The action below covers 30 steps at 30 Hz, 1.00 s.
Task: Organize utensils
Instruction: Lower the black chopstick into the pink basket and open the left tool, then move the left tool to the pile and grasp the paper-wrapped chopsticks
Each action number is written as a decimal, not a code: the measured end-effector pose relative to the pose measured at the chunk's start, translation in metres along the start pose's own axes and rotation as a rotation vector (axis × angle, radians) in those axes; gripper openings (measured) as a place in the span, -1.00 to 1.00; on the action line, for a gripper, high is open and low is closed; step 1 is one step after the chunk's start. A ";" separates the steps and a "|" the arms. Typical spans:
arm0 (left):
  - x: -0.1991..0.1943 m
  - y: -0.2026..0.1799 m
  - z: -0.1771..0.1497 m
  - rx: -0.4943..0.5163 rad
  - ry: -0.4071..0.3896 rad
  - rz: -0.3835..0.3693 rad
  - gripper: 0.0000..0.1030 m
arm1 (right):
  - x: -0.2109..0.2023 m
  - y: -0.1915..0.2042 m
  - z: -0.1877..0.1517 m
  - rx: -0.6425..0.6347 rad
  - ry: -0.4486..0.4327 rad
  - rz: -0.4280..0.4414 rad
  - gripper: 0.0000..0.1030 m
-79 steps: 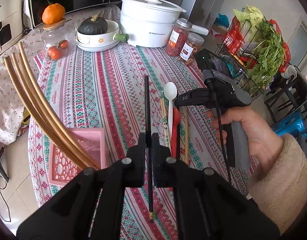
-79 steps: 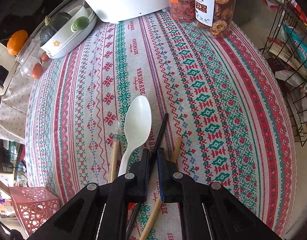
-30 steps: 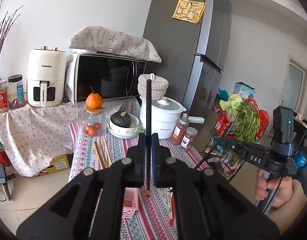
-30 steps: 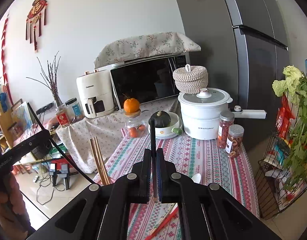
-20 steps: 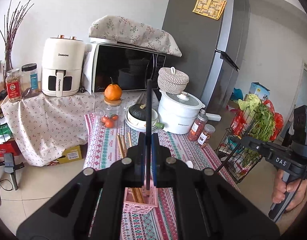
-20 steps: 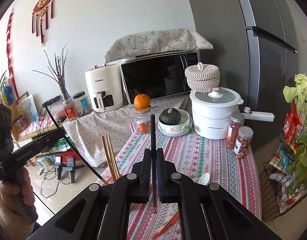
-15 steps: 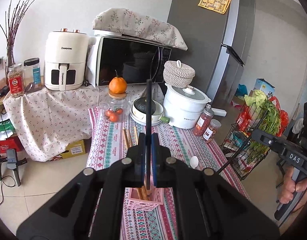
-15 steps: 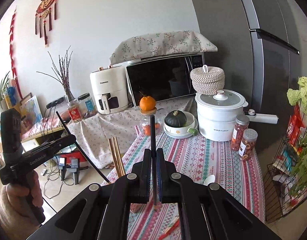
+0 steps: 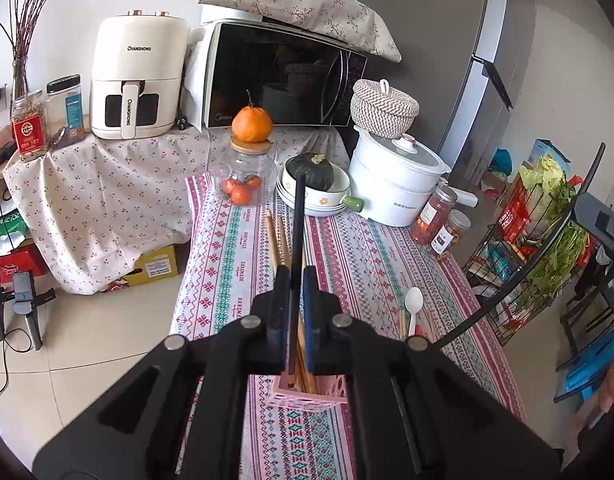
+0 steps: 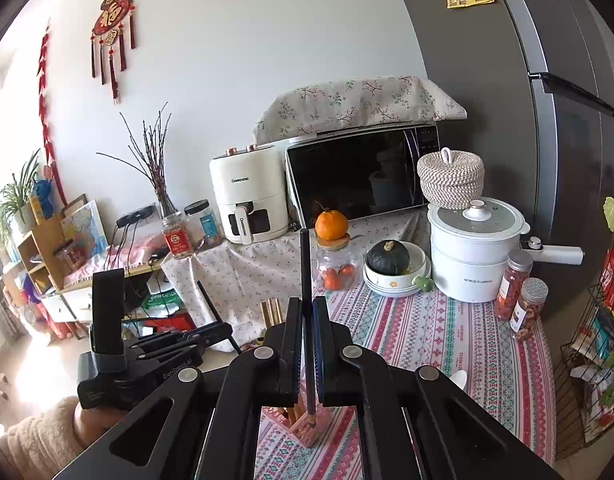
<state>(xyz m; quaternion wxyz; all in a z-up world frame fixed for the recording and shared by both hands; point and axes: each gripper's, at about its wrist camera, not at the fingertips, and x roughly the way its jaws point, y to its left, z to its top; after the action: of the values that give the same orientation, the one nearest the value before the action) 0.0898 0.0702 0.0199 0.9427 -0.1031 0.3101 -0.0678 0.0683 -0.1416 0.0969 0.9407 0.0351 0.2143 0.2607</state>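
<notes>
Both tongs are clamped on black chopsticks: the left tongs [image 9: 294, 316] hold one black chopstick [image 9: 297, 224] above the pink basket [image 9: 307, 394], which already has wooden chopsticks [image 9: 276, 236]; the right tongs [image 10: 306, 348] hold another. The white spoon [image 9: 413, 306] and more sticks remain on the worktop [image 9: 371, 256] to their right

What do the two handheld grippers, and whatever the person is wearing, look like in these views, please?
Both the left gripper and the right gripper are matte black, with flat angular finger arms, round silver rivets and blue pad edges. Seen from the right wrist, the left one has an upright black block, pale lettering on its side and thin black cables. The sleeve is cream fleece.
</notes>
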 end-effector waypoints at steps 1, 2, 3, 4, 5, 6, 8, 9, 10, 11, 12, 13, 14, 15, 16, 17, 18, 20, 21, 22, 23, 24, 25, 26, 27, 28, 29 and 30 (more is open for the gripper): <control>0.001 0.000 -0.001 -0.003 0.000 -0.001 -0.79 | 0.002 0.002 0.001 0.001 0.000 0.004 -0.91; 0.001 0.001 -0.001 -0.005 0.003 -0.007 -0.71 | 0.004 0.003 0.001 0.002 0.001 0.007 -0.91; 0.001 0.001 0.000 -0.008 0.007 -0.012 -0.51 | 0.007 0.004 0.001 0.003 0.001 0.010 -0.91; 0.000 0.001 0.000 -0.012 0.007 -0.014 -0.33 | 0.009 0.005 0.001 0.005 0.002 0.012 -0.91; -0.001 0.002 0.001 -0.014 0.006 -0.014 -0.27 | 0.011 0.006 0.002 0.008 0.003 0.014 -0.91; -0.002 0.003 0.002 -0.015 0.007 -0.011 -0.21 | 0.014 0.006 0.002 0.012 0.004 0.016 -0.91; -0.002 0.008 0.003 -0.024 0.014 -0.001 -0.13 | 0.019 0.008 0.003 0.022 0.006 0.025 -0.91; -0.003 0.011 0.002 -0.034 0.018 0.004 -0.05 | 0.023 0.009 0.003 0.025 0.009 0.028 -0.91; -0.003 0.014 0.002 -0.045 0.024 0.009 0.01 | 0.027 0.010 0.003 0.027 0.012 0.029 -0.91; -0.004 0.017 0.002 -0.054 0.029 0.010 0.03 | 0.031 0.011 0.003 0.027 0.017 0.031 -0.91; -0.005 0.020 0.001 -0.060 0.032 0.012 0.05 | 0.036 0.012 0.002 0.025 0.024 0.030 -0.91; -0.005 0.023 0.000 -0.063 0.036 0.014 0.09 | 0.041 0.014 0.002 0.019 0.033 0.025 -0.91; -0.006 0.025 -0.001 -0.063 0.040 0.017 0.10 | 0.046 0.016 0.001 0.011 0.044 0.017 -0.91; -0.006 0.027 -0.002 -0.061 0.043 0.021 0.13 | 0.053 0.019 0.000 -0.002 0.058 0.002 -0.91; -0.006 0.029 -0.003 -0.059 0.047 0.023 0.15 | 0.059 0.021 -0.002 -0.016 0.076 -0.010 -0.91; -0.006 0.032 -0.004 -0.057 0.052 0.024 0.15 | 0.066 0.024 -0.003 -0.029 0.095 -0.024 -0.91; -0.006 0.034 -0.005 -0.057 0.057 0.026 0.16 | 0.072 0.026 -0.006 -0.043 0.115 -0.045 -0.91; -0.006 0.038 -0.007 -0.056 0.067 0.030 0.16 | 0.086 0.031 -0.011 -0.066 0.159 -0.069 -0.90; -0.006 0.040 -0.008 -0.057 0.071 0.032 0.17 | 0.093 0.032 -0.014 -0.072 0.179 -0.076 -0.90; -0.006 0.042 -0.009 -0.058 0.075 0.033 0.17 | 0.100 0.033 -0.016 -0.075 0.200 -0.081 -0.90; -0.006 0.044 -0.009 -0.060 0.079 0.033 0.17 | 0.106 0.034 -0.019 -0.075 0.217 -0.083 -0.90; -0.007 0.046 -0.010 -0.061 0.081 0.034 0.17 | 0.112 0.034 -0.022 -0.074 0.231 -0.083 -0.90; -0.008 0.048 -0.011 -0.063 0.082 0.034 0.18 | 0.117 0.034 -0.024 -0.071 0.243 -0.082 -0.90; -0.008 0.049 -0.011 -0.064 0.084 0.035 0.18 | 0.121 0.034 -0.026 -0.067 0.253 -0.083 -0.90; -0.008 0.051 -0.012 -0.065 0.086 0.036 0.21 | 0.125 0.034 -0.028 -0.062 0.260 -0.081 -0.90; -0.009 0.052 -0.012 -0.065 0.087 0.037 0.24 | 0.127 0.034 -0.029 -0.055 0.265 -0.076 -0.89; -0.009 0.053 -0.012 -0.066 0.087 0.039 0.26 | 0.129 0.033 -0.030 -0.045 0.266 -0.068 -0.89; -0.010 0.053 -0.012 -0.066 0.087 0.040 0.30 | 0.130 0.033 -0.030 -0.031 0.265 -0.058 -0.85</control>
<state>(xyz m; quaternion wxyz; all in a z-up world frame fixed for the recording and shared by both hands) 0.0779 0.1215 0.0033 0.9256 -0.1250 0.3546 -0.0432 0.1411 -0.0489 0.0256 0.9116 -0.0202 0.3337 0.2391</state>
